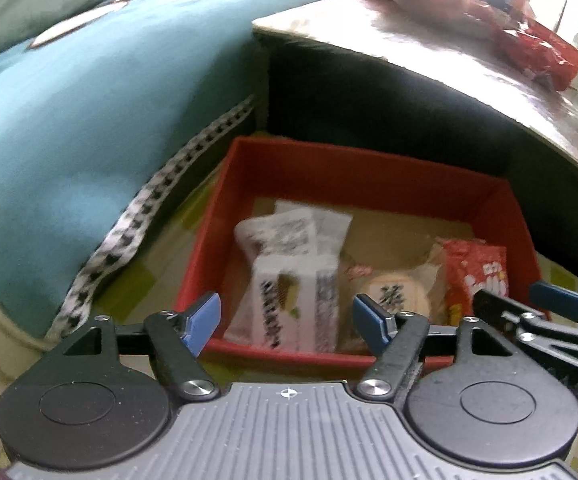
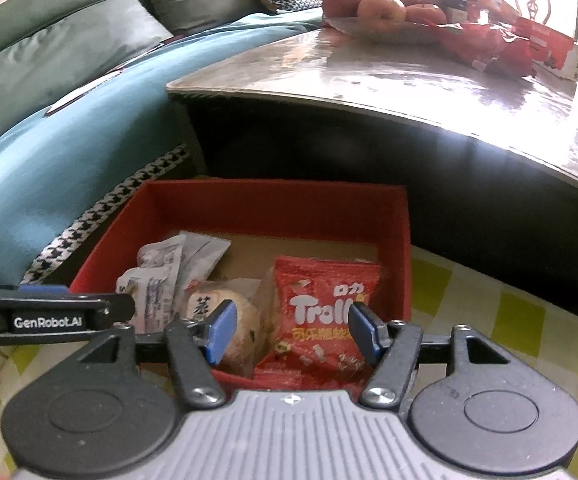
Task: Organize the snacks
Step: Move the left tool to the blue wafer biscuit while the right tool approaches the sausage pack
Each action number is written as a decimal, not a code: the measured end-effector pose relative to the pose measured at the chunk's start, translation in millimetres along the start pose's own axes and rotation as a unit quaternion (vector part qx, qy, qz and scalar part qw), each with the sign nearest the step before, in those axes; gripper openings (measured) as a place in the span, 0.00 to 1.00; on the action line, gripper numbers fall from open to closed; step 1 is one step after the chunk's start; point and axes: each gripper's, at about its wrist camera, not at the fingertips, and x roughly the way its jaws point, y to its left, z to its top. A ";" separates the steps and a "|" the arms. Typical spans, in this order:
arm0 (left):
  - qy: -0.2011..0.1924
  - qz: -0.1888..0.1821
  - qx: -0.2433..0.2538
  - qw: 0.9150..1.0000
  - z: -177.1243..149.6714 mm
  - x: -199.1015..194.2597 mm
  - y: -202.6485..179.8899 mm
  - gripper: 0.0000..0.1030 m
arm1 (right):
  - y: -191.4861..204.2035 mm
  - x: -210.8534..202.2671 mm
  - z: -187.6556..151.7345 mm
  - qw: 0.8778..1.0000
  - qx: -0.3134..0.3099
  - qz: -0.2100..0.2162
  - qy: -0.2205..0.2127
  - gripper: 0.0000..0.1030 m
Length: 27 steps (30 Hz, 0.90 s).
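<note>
Several snacks already lie in the red box (image 1: 369, 176), so the sorting looks well under way, though not finished.

From the left wrist view, the left gripper (image 1: 287, 314) hangs over the near edge of the box with its fingers (image 1: 205, 316) moderately apart and nothing between them. Below it a white packet (image 1: 293, 304) leans against another pale wrapper, a round pastry (image 1: 395, 294) sits in clear film, and a red bag (image 1: 475, 276) stands at the right side. This view is blurred, so the white packet may be either resting or still settling. Up on the counter (image 1: 429, 60) a red wrapper (image 1: 537, 52) lies beside some fruit, apparently still to be collected.

From the right wrist view, the right gripper (image 2: 289, 330) hovers just over the red Trolli bag (image 2: 325, 316), its fingers (image 2: 221, 332) partway apart and not pressing on it. The bag leans on the box's near right corner, touching the pastry. On the counter, apples (image 2: 381, 10) on a plate and more red packaging (image 2: 489, 46) remain outside the box. I judge those packages are what is left, if they count as snacks.
</note>
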 end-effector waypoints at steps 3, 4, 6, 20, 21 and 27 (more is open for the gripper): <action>0.011 -0.003 -0.017 1.000 -6.7 -2.9 11.8 0.76 | 5.7 -3.3 -3.3 1.000 -0.010 0.004 0.003 0.61; 0.012 -0.001 -0.018 1.000 -9.9 -4.3 14.2 0.76 | 7.3 -4.2 -4.6 1.000 -0.013 0.005 0.004 0.61; 0.016 0.006 -0.016 1.000 -17.2 -5.9 17.7 0.77 | 9.8 -5.8 -7.6 1.000 -0.018 0.007 0.006 0.61; 0.045 0.009 -0.018 0.999 -44.3 -1.6 22.3 0.77 | 7.8 -16.0 -24.1 0.999 -0.029 0.013 0.021 0.62; 0.047 0.009 -0.017 0.999 -45.3 -0.8 21.7 0.77 | 7.6 -16.5 -24.5 0.999 -0.030 0.013 0.022 0.62; 0.050 0.011 -0.012 0.999 -50.4 0.3 17.9 0.77 | 8.9 -17.0 -25.9 0.999 -0.033 0.018 0.024 0.62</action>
